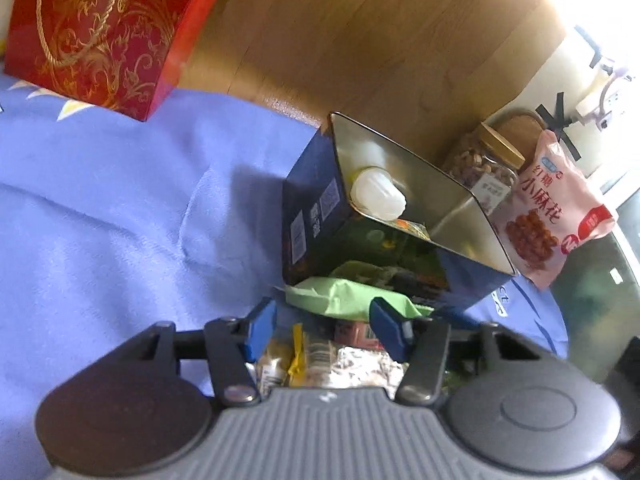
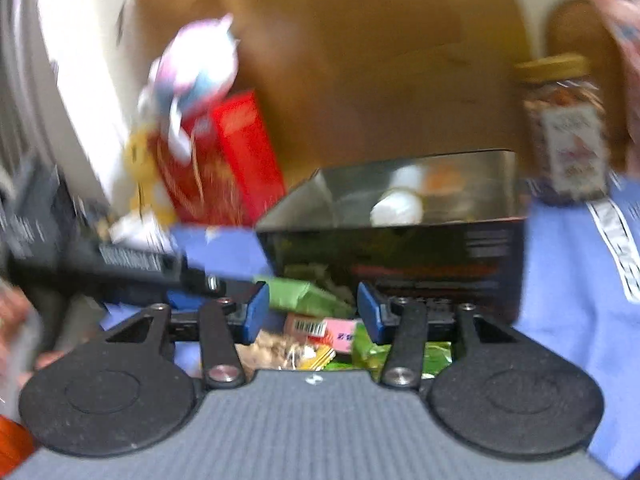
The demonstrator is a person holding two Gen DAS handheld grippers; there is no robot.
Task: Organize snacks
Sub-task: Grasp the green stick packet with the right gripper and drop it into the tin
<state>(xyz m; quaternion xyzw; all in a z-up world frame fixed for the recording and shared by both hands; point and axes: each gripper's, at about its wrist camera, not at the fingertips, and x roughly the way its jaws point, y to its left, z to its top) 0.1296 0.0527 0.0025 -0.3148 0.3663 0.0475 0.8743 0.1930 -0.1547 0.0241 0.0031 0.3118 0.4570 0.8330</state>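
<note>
Cloth (image 1: 120,208): we see a lilac-blue sheet with soft creases spread over the worktop; in the right wrist view it shows at (image 2: 576,280), with a white printed band running along it.

Gift bag (image 1: 96,36): we see it red with gold scrollwork and a gold cord handle, standing at the far left edge of the cloth; blurred in the right wrist view (image 2: 224,160).

Wood panel (image 1: 360,40): we see brown boards behind the cloth.

Plush toy (image 2: 196,60): we make out a white, pink and blue blur above the gift bag, too smeared to tell more.
</note>
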